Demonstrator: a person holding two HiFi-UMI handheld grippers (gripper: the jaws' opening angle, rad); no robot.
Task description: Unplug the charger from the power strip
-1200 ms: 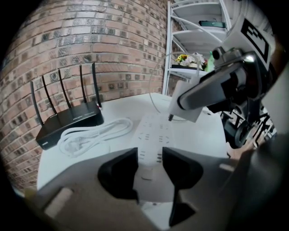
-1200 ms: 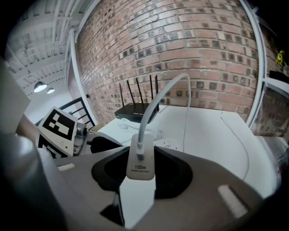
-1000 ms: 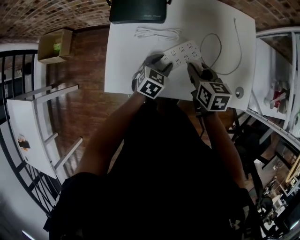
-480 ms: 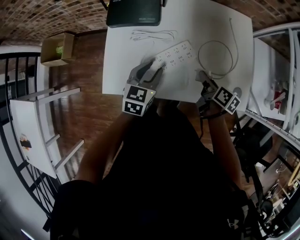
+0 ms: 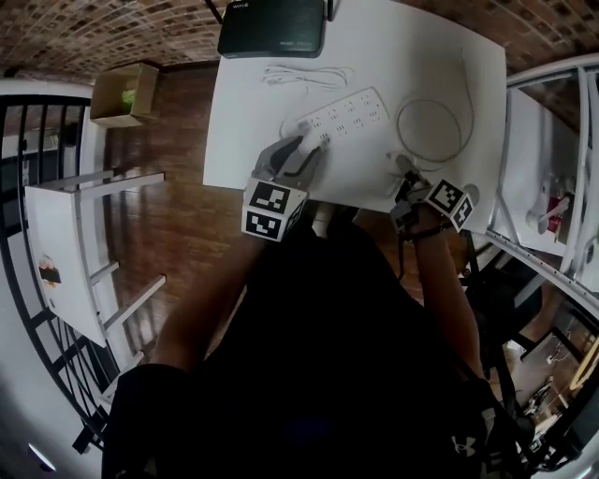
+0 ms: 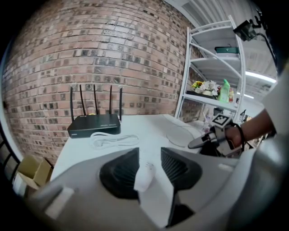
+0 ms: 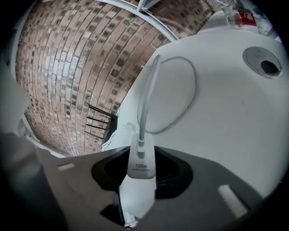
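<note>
The white power strip (image 5: 351, 112) lies slantwise on the white table (image 5: 253, 122). My left gripper (image 5: 304, 148) is at its near-left end. Its jaws have just been closing, and the strip's white end (image 6: 145, 178) sits pinched between the pads. My right gripper (image 5: 404, 168) is shut on the white charger (image 7: 141, 169), which is out of the strip and held near the table's front right edge. The charger's white cable (image 7: 149, 90) runs off the charger and loops over the table (image 5: 432, 122).
A black router (image 5: 271, 26) with antennas stands at the table's far edge, with a coiled white cord (image 5: 309, 73) before it. A round cable hole (image 7: 264, 61) is in the table's right corner. A cardboard box (image 5: 122, 94) lies on the floor at left, and a white shelf rack (image 5: 562, 187) stands at right.
My right gripper has drawn away from the strip to the front right edge with the charger, rolling as it went. My left gripper has pulled back to the strip's left end.
</note>
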